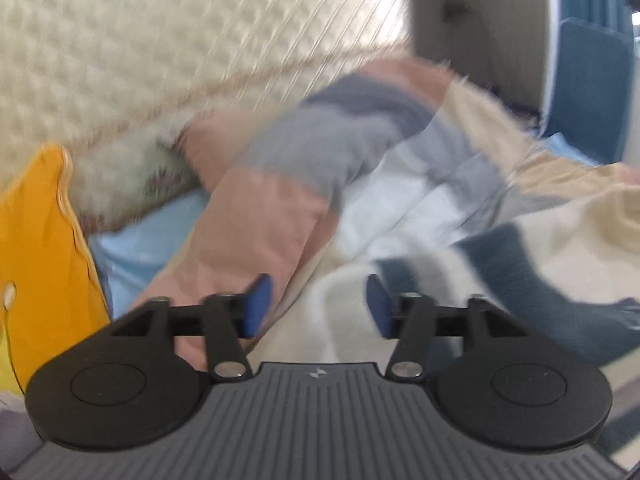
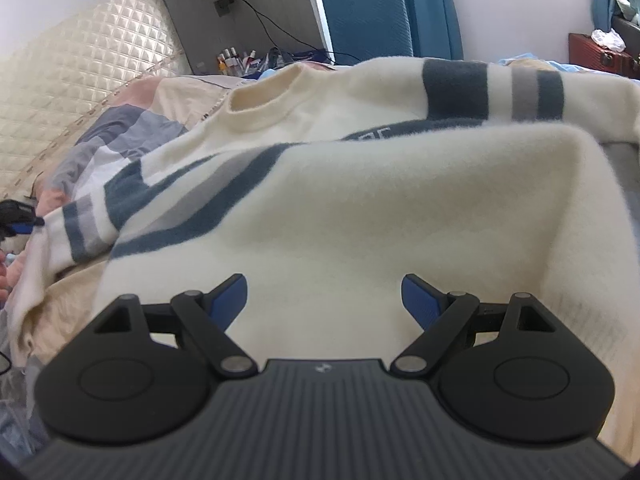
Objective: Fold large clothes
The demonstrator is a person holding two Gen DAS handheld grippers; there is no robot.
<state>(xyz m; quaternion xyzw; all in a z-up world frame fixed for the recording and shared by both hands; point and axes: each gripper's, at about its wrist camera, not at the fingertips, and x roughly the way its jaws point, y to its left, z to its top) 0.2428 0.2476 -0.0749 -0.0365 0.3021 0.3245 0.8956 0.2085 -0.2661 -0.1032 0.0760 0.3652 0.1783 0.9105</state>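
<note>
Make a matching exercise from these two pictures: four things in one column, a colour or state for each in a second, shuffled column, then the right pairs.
Things
1. sweater
2. headboard
3. right gripper
4. cushion

Colours or states
A. yellow
B. open, nothing between its fingers
C. cream with dark blue and grey stripes
D. pale, quilted in small squares

Right pairs: 1-C, 2-D, 3-B, 4-A
</note>
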